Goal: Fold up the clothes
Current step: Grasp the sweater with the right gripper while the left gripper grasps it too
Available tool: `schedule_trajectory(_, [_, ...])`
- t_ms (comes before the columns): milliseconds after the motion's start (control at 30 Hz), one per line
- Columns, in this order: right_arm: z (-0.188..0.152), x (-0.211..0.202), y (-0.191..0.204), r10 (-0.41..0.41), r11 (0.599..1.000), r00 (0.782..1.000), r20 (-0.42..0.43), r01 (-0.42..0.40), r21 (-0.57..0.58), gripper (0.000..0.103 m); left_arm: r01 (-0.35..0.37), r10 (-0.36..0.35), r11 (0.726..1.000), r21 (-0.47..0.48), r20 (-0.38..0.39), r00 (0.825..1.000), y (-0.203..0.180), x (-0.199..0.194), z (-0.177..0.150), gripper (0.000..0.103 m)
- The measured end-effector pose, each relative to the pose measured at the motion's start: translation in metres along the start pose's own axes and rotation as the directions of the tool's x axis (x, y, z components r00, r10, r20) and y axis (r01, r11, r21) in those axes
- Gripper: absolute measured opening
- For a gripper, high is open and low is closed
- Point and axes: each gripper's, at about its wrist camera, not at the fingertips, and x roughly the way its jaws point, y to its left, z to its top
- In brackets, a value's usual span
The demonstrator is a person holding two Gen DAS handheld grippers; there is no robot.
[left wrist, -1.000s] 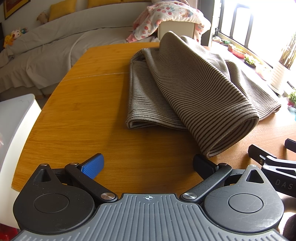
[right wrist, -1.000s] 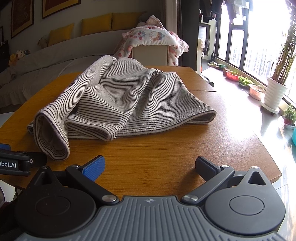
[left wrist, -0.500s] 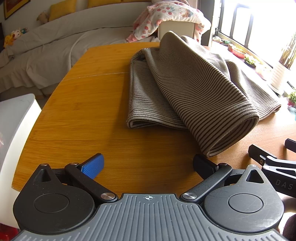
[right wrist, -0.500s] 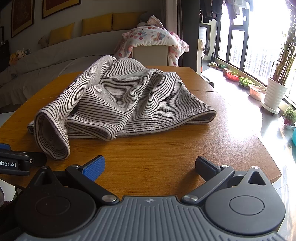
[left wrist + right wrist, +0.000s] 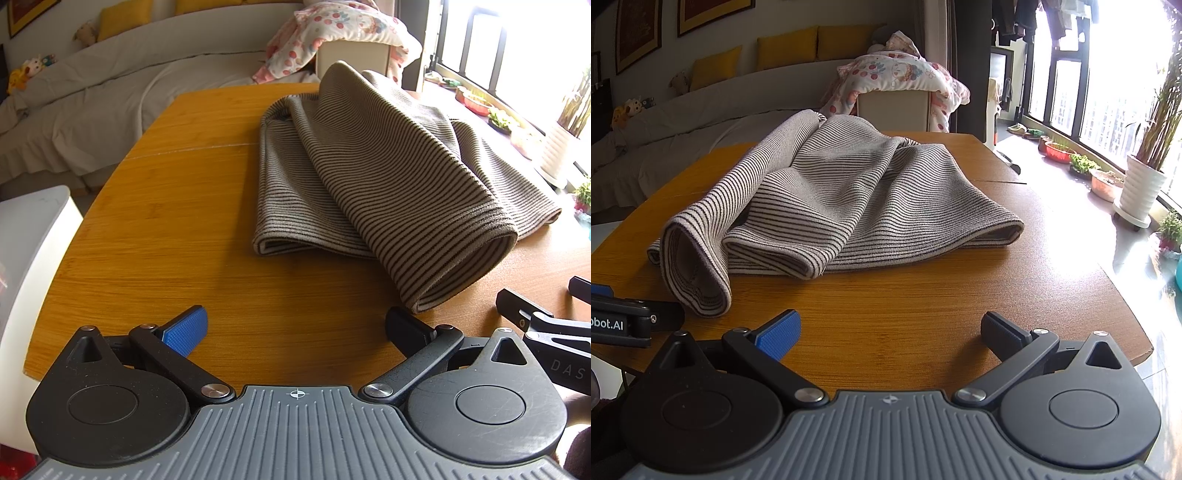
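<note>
While both grippers hang over the near edge of the wooden tabletop (image 5: 177, 229), neither touches anything. Containers: along the window ledge, a white ribbed pot (image 5: 1141, 192) holds a tall grassy plant (image 5: 1160, 110); a red dish (image 5: 1058, 151) beside it holds something green, probably seedlings, too small to confirm. A box-like cream piece (image 5: 894, 110) behind the tabletop is draped with a floral quilt (image 5: 901, 72); contents not visible.

Striped garment (image 5: 369, 177) lies in a loose heap mid-tabletop, folded over itself in 2 or more layers, 1 rolled open end (image 5: 461, 266) pointing toward the near edge. Left gripper (image 5: 295, 325): jaws spread wide, nothing between them, blue pad (image 5: 184, 330) on its left finger; rolled end sits just ahead of its right finger, apart. Right gripper (image 5: 890, 328): jaws spread wide too, empty; garment lies ahead and left, the rolled end near its left finger, not touching. Each gripper's side shows at the other view's edge. Grey covered sofa (image 5: 110, 92) with yellow cushions (image 5: 786, 48) behind.
</note>
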Motion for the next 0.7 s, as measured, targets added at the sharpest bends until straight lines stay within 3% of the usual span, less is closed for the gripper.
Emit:
schedule_trajectory(367, [0.004,0.003,-0.008,0.039,0.999,0.999,0.003,-0.039,-0.034,0.103,0.073,-0.073,0.997,-0.027,-0.01,0.997,0.012,-0.007,0.004,0.103])
schedule_trajectory(433, [0.013,0.002,-0.015,0.032,0.999,0.999,0.008,-0.032,-0.038,0.103,0.134,-0.133,0.99,-0.041,0.017,0.991,0.02,-0.013,0.011,0.103])
schedule_trajectory(500, [0.024,-0.001,-0.024,0.016,0.999,0.999,0.037,-0.014,-0.044,0.103,0.193,-0.19,0.981,-0.02,0.099,0.977,0.028,-0.026,0.024,0.103])
schedule_trajectory(567, [0.046,-0.01,-0.034,-0.017,0.999,0.988,0.154,0.025,-0.046,0.103,0.231,-0.229,0.973,0.014,0.194,0.954,0.033,-0.038,0.042,0.103])
schedule_trajectory(700, [0.107,0.0,-0.055,0.004,1.0,0.935,0.355,-0.013,0.021,0.103,0.327,-0.329,0.942,0.068,0.363,0.872,0.026,-0.035,0.09,0.103])
